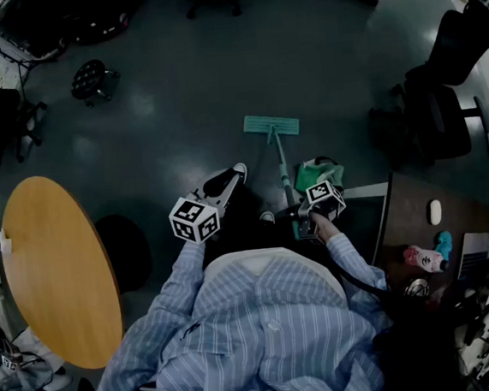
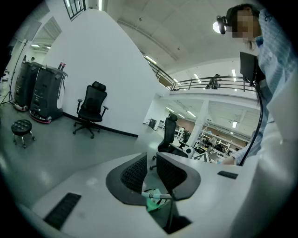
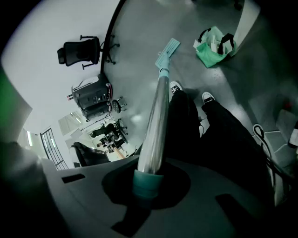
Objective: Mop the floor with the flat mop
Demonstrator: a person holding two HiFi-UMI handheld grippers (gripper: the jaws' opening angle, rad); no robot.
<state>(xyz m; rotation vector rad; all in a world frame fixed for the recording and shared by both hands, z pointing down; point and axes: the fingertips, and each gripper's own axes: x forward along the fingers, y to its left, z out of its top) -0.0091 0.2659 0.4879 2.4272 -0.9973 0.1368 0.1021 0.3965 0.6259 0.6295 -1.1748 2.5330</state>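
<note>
The flat mop has a teal head (image 1: 271, 127) lying on the dark floor ahead of the person's shoes (image 1: 226, 180). Its metal pole (image 1: 286, 178) slants back to my right gripper (image 1: 317, 211), which is shut on the handle. In the right gripper view the pole (image 3: 156, 116) runs from a teal grip (image 3: 148, 183) between the jaws out to the mop head (image 3: 167, 49). My left gripper (image 1: 193, 219) is held level beside the person's body, off the mop. Its jaws (image 2: 150, 161) stand a narrow gap apart with nothing between them. Below them a bit of the pole (image 2: 157, 196) shows.
A green bag (image 1: 320, 174) sits on the floor right of the pole. A round wooden table (image 1: 58, 268) is at the left, a desk (image 1: 427, 216) at the right, office chairs (image 1: 440, 85) at the far right, and a black stool (image 1: 91, 79) at the far left.
</note>
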